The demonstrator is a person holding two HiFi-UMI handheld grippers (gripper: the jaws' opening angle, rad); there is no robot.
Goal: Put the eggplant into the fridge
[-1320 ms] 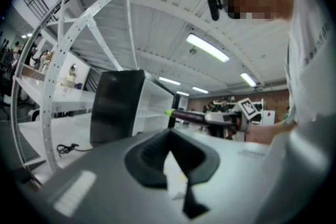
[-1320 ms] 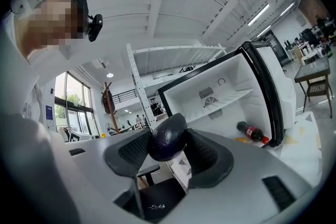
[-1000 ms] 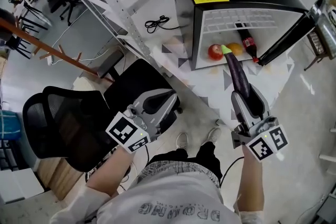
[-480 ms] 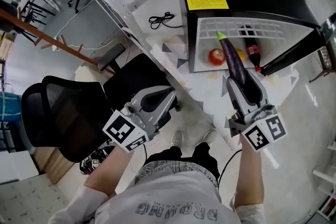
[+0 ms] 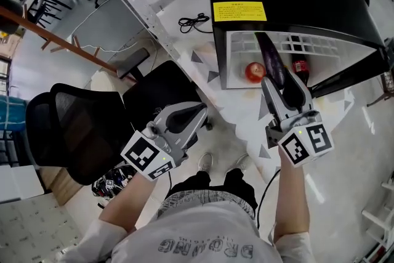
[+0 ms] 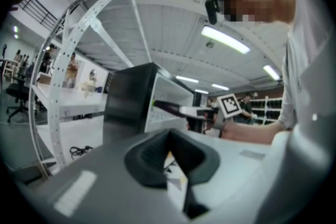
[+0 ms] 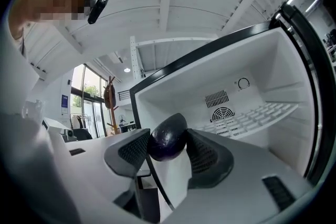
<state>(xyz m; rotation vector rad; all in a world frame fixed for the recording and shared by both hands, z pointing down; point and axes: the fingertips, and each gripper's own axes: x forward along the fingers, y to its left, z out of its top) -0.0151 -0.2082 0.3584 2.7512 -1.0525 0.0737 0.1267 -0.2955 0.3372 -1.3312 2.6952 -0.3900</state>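
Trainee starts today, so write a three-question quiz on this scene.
1. Which tongs grip the eggplant?
2. True or false: the fridge door is shut.
3. The red thing inside the fridge is: A an apple; B a cup; C a pepper.

Key: 1 the right tongs; 2 false, the door is open; 3 A.
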